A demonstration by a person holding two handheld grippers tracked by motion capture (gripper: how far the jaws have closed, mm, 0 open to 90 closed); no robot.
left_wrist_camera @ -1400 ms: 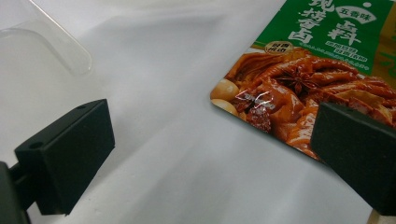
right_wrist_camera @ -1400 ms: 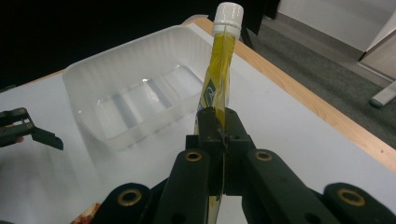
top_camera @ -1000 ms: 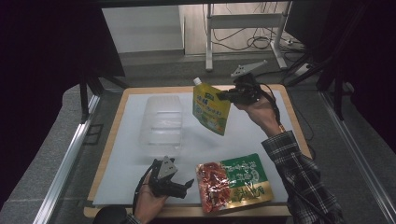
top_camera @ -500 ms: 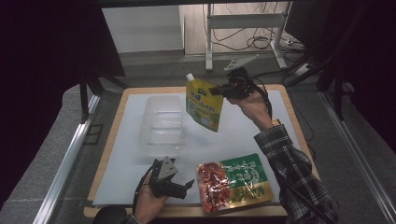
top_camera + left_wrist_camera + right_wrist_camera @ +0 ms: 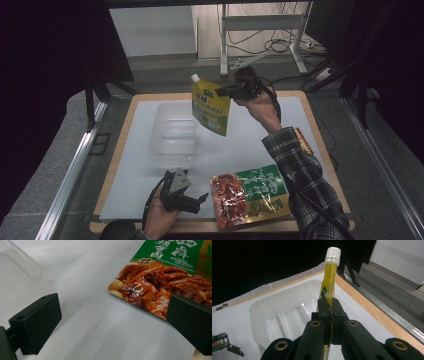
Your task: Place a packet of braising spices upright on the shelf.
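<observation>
A yellow spout pouch (image 5: 211, 106) with a white cap (image 5: 333, 255) hangs in the air over the table's far half, just right of the clear plastic tray (image 5: 173, 134). My right gripper (image 5: 231, 89) is shut on the pouch's top edge, and its jaws pinch the pouch (image 5: 328, 293) edge-on above the tray (image 5: 262, 312). A red and green food packet (image 5: 248, 195) lies flat at the table's near edge. My left gripper (image 5: 195, 200) rests open beside it, its pads (image 5: 37, 322) wide apart and the packet's corner (image 5: 150, 292) in front of them.
The white mat (image 5: 135, 165) covers a wooden table (image 5: 112, 165). Metal rails (image 5: 70, 175) run along both sides. A metal stand and cables (image 5: 260, 35) are on the floor beyond the far edge.
My right gripper has carried the yellow pouch leftward toward the clear tray. The left gripper and the red and green packet have stayed put.
</observation>
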